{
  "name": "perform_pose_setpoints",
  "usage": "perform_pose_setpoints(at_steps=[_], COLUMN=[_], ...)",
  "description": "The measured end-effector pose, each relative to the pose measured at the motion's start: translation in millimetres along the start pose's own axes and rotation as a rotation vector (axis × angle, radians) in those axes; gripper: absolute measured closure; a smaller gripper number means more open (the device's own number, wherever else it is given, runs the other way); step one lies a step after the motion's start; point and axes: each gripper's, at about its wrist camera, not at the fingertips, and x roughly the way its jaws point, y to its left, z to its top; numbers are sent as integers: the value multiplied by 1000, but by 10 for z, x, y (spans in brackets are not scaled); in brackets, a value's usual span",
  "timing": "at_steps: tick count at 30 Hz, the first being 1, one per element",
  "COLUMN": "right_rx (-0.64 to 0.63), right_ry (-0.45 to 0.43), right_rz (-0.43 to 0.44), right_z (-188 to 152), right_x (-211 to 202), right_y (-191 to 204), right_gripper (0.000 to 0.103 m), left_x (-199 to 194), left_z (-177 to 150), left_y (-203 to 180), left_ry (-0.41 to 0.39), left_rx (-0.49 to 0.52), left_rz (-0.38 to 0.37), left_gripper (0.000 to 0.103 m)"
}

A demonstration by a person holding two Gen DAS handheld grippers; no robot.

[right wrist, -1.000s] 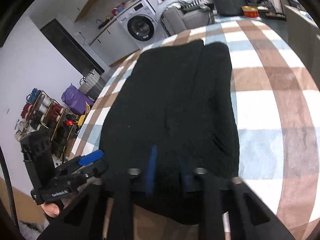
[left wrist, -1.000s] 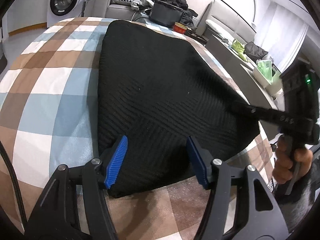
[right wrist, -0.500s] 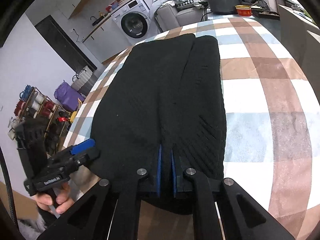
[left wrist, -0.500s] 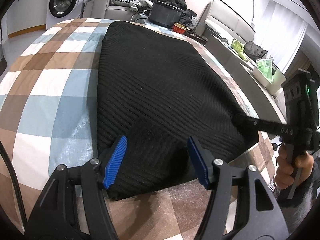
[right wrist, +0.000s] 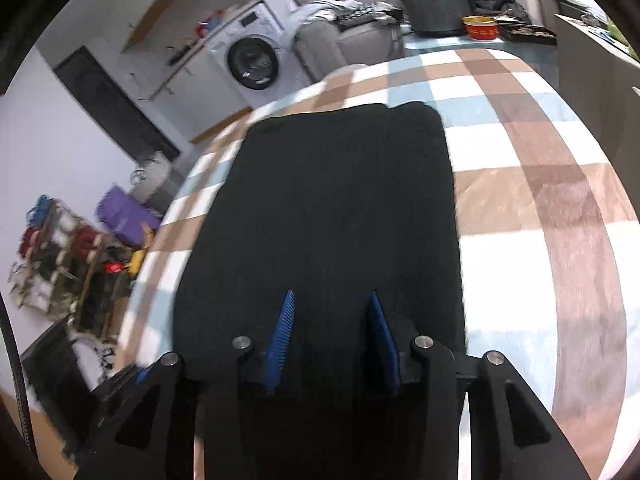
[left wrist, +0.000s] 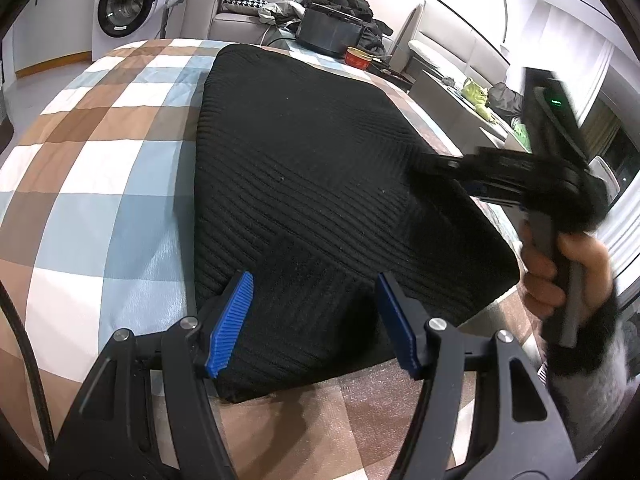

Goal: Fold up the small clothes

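a black ribbed garment [left wrist: 320, 184] is laid flat on the table [left wrist: 100, 152], which is covered by a brown, blue and white checked cloth; the garment's near part is folded over, so that 2 layers with crossing rib lines are seen. the left tool [left wrist: 312, 320] is held just above the garment's near edge, with its 2 blue pads set well apart and nothing gripped between them. the right tool [right wrist: 332, 340] is seen over the garment's near right part, and its jaws are opening; fabric lies beneath and between the blue pads, but no fabric is pressed by them. in the left wrist view the right tool is blurred and is carried by a hand [left wrist: 560, 276] at the garment's right edge. a washing machine [left wrist: 124, 4] and a sofa [left wrist: 236, 20] are seen beyond the table.
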Motion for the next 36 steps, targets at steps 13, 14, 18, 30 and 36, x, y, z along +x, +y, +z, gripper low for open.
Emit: perform_pose_setpoints(at_steps=[13, 14, 18, 30, 36], right_rx=[11, 54, 72, 67, -25], right_ry=[-78, 5, -11, -16, -173], right_rz=[-15, -37, -13, 183, 216], right_z=[35, 22, 10, -513, -519], right_x=[-124, 53, -46, -338, -671], right_y=[-29, -122, -168, -277, -67], right_gripper=[93, 93, 76, 84, 98], left_x=[-169, -162, -113, 232, 134], left_z=[175, 189, 256, 259, 222], left_y=[41, 37, -81, -922, -998], left_ry=[-43, -41, -29, 43, 26], left_rx=[-50, -53, -31, 140, 132], left_rz=[10, 12, 1, -97, -86], left_gripper=[42, 42, 42, 42, 42])
